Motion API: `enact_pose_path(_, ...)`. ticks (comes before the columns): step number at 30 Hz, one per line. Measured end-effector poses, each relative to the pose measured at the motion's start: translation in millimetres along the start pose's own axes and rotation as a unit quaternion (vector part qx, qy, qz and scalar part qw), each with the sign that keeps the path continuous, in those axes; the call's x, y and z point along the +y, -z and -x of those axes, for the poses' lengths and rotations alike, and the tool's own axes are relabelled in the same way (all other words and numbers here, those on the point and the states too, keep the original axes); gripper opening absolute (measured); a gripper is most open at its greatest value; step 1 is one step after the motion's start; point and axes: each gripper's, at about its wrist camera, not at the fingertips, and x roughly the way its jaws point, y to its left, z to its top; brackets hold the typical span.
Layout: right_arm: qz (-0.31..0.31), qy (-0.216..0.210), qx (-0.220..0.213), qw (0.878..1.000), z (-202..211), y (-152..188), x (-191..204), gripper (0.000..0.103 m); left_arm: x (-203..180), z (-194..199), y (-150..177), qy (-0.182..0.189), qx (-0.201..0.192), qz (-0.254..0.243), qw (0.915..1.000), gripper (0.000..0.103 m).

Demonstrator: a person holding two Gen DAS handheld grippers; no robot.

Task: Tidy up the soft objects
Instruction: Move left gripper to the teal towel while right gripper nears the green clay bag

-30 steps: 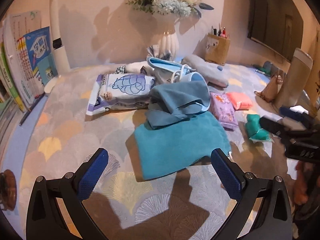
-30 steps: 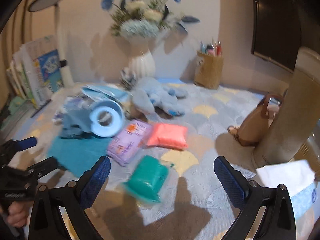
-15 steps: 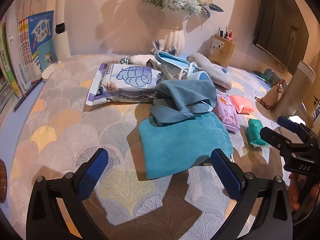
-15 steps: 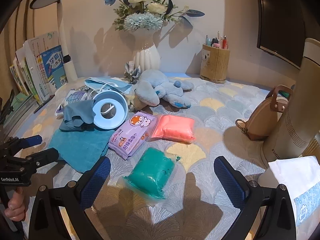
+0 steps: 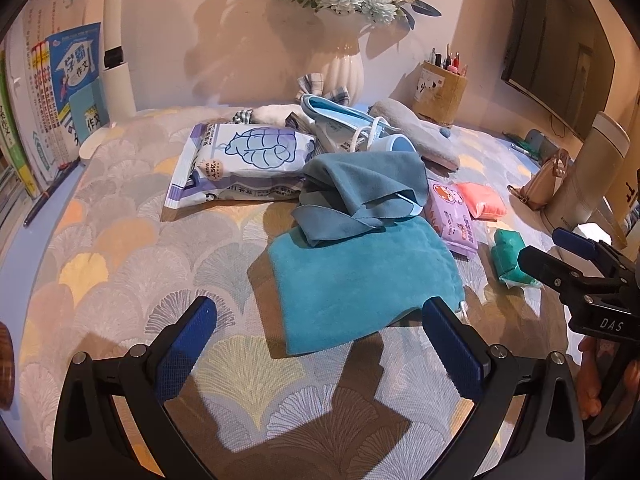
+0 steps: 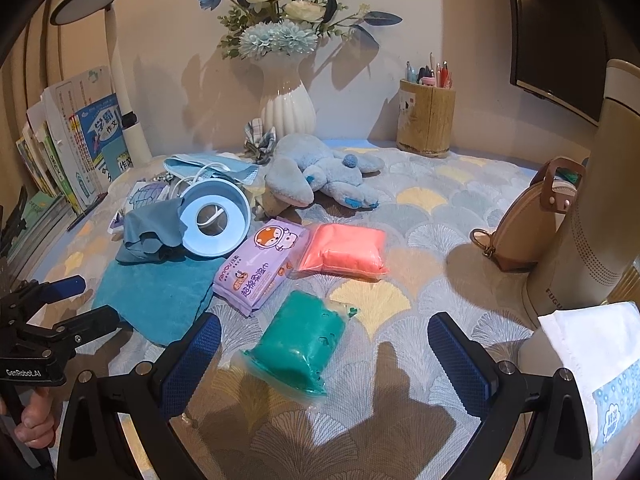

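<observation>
A teal towel lies flat on the patterned table, a crumpled grey-blue cloth on its far edge. My left gripper is open and empty just in front of the towel. My right gripper is open and empty, its fingers either side of the near end of a green soft pack. Beyond it lie a purple wipes pack, a pink soft pack and a blue plush toy. A large white wipes pack lies left of the cloths.
A white vase with flowers, a pen holder, books and a lamp stand at the back. A light-blue round dish, face masks, a tan small bag, a beige cylinder and a tissue pack crowd the right.
Both grippers have shifted slightly; the right wrist view steadied from blur and came closer to the green pack. Both stay open and empty.
</observation>
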Motion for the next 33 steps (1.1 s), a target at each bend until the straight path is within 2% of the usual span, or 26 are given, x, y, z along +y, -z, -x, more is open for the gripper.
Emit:
enact_pose_path(18,-0.003,-0.002,0.003,1.000,-0.4,0.6,0.3,0.103,-1.1,-2.9,0.8,0.006,0.010,0.000,0.9999,0.102)
enact_pose_path(27,-0.004,-0.005,0.004,1.000,-0.1,1.7,1.9,0.103,-8.9,-10.7,1.5,0.020,0.037,-0.020,0.9989,0.102)
enact_pose_path(33,-0.005,-0.006,0.003,1.000,0.3,1.2,1.7,0.103,-13.8,-9.1,2.2,0.017,0.034,-0.032,0.9988,0.102)
